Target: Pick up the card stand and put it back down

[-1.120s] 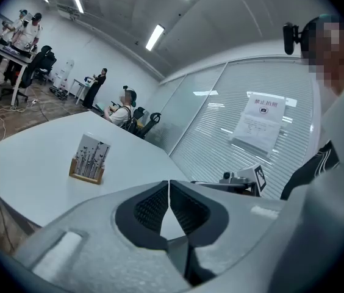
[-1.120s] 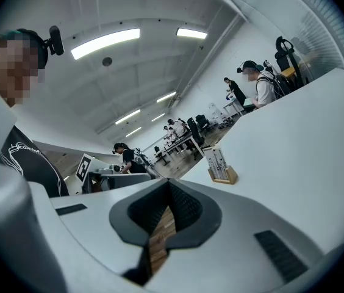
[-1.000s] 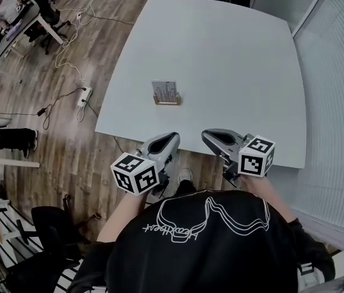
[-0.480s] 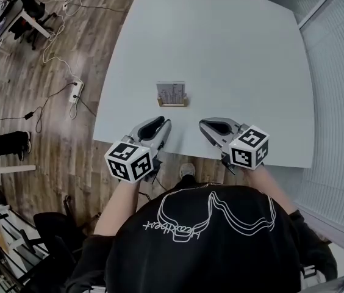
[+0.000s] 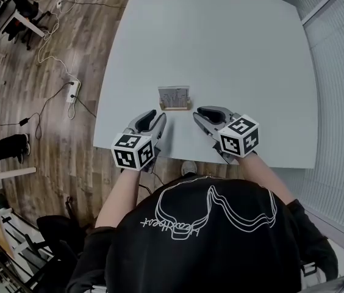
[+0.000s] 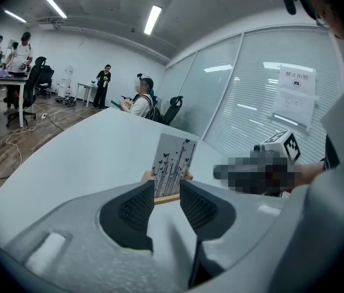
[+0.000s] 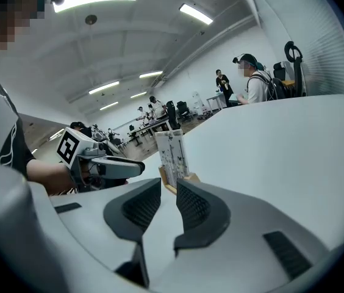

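Observation:
The card stand is a small wooden base holding an upright white printed card, near the front edge of the white table. My left gripper hovers just short of it on the left, jaws opening, nothing between them. My right gripper sits just short of it on the right, jaws also opening and empty. In the left gripper view the card stand stands beyond my left gripper. The right gripper view shows the card stand ahead of my right gripper, with the left gripper to the side.
The table's front edge runs just under both grippers. Wooden floor with cables and a power strip lies to the left. A glass wall with blinds runs along the right. Several people and chairs stand in the far room.
Both grippers have moved forward over the table's front edge toward the card stand, and their jaws have parted. The stand has not moved on the table.

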`<state>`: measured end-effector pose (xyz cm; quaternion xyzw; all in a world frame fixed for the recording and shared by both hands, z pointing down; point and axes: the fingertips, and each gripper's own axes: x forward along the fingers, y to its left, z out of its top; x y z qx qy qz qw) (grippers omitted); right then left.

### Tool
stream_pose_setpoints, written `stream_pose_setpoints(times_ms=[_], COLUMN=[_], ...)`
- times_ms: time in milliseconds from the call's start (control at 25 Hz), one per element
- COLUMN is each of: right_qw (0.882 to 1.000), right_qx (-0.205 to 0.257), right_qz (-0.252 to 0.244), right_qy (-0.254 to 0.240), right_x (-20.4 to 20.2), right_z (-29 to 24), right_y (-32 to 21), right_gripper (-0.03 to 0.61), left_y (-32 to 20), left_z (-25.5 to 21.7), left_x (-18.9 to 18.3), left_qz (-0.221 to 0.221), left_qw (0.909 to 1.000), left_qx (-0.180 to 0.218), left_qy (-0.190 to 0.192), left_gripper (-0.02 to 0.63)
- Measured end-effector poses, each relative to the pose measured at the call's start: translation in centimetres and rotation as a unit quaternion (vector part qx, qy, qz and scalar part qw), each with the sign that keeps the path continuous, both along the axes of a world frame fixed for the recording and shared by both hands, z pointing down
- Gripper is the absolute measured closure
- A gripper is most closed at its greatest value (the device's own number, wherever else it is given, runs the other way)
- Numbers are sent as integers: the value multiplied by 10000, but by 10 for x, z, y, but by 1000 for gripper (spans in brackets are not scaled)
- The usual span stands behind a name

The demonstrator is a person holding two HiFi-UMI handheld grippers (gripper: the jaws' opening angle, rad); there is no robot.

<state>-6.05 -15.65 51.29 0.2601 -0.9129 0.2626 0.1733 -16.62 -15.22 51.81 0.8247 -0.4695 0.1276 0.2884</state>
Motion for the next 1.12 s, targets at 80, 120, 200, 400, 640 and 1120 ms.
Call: stream_pose_setpoints(times_ms=[80, 120, 200, 400, 640, 1120], right_qw=[9999, 9998, 9994, 9986, 9973, 9951], right_qx=[-12, -2, -4, -10, 53, 217], right_qz=[12, 1, -34, -50, -111, 68], right_qy=[114, 189, 336, 518, 720, 959], right_x=[-3, -4, -7, -5, -20, -24], right_z=[10, 17, 33, 45, 57, 64], right_y=[-7, -12, -17, -24, -32, -39], right_gripper=[484, 478, 473, 462, 454, 491], left_y=[-8, -12, -18, -29, -40, -45], left_z=[11, 18, 32, 41, 45, 46], left_x=[-2, -4, -5, 3, -1, 0], left_qz=[5, -12, -44, 48, 81, 124], left_qw=[10000, 9999, 9998, 9995, 9990, 9985], left_qx=[-43, -63, -156, -246, -271, -277], left_qy=[-63, -93, -123, -175, -335, -454], left_gripper=[494, 492, 490, 491, 491, 506])
